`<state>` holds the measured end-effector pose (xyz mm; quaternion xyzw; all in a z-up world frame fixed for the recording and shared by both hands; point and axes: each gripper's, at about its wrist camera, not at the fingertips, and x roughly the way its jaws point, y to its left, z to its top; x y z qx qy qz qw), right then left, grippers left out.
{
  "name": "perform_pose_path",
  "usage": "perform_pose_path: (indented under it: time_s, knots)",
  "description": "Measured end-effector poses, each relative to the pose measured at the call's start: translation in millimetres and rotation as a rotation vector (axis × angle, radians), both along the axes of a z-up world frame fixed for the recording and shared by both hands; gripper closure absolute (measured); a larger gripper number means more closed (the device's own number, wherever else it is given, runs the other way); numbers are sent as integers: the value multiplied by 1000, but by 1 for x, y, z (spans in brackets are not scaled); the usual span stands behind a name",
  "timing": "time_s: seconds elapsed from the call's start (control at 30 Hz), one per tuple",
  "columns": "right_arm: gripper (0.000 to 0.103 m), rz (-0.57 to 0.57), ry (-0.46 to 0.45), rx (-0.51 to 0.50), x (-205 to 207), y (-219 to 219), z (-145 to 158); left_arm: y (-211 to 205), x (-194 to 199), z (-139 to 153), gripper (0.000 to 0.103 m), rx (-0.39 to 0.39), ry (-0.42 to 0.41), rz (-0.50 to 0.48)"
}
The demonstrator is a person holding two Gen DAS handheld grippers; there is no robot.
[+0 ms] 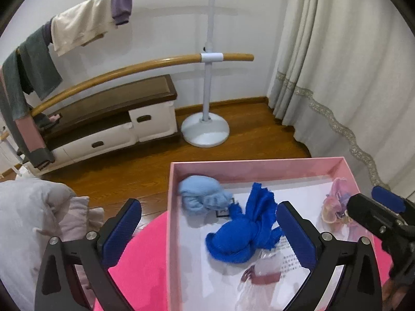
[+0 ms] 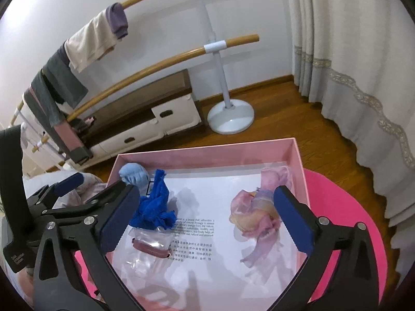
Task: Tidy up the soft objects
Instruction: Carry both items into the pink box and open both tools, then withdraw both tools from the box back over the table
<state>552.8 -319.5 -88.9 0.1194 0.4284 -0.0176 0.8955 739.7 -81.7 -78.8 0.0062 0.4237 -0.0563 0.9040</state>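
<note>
Bedroom corner: wooden floor, pale lace-trimmed curtain (image 1: 324,72), freestanding two-bar wooden rail (image 1: 181,62) with clothes draped on it, low dark-topped drawer unit (image 1: 116,119) behind. In the foreground, a round bright-pink table (image 2: 345,207).

On it sits the shallow pink cardboard box (image 1: 249,165), white printed sheet lining its bottom. Contents, counted: three soft bundles and one clear plastic bag.
- knotted royal-blue cloth bundle (image 1: 241,235), left-centre of the box
- balled light-blue cloth (image 1: 202,197), far left corner, just beside the royal-blue one
- pink-and-peach gauzy scarf bundle (image 2: 256,210), right side, well apart from the blues
- clear plastic bag with a maroon strap inside (image 2: 149,248), near edge

Left gripper (image 1: 207,230): jaws spread wide, hovering over the royal-blue bundle, pinching nothing. Right gripper (image 2: 207,215): likewise spread and empty, over the box floor, the scarf by its right finger.

Risks, as judged: loose scarf tails could snag a pad when the gripper lifts away and drag the bundle out. The two grippers sit close; they could collide.
</note>
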Motion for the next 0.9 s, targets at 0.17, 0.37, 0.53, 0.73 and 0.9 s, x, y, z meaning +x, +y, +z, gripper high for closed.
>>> perform_pose_path:
  time_s: [0.17,0.37,0.53,0.73,0.9]
  knots:
    - [0,-1,-35,-1,-23,3,14,7,-17,17,0,-17,-58,22]
    - [0,4,-86,-6,-56,10,37,12,-82,32,0,-23,-149,43]
    - [0,6,-139,-26,-90,20,58,12,-130,42,0,-25,-211,54]
    - [0,14,-202,-51,-132,32,81,26,-226,40,0,-36,-261,50]
    - [0,32,-248,-89,-169,45,96,48,-296,50,0,-52,-285,54]
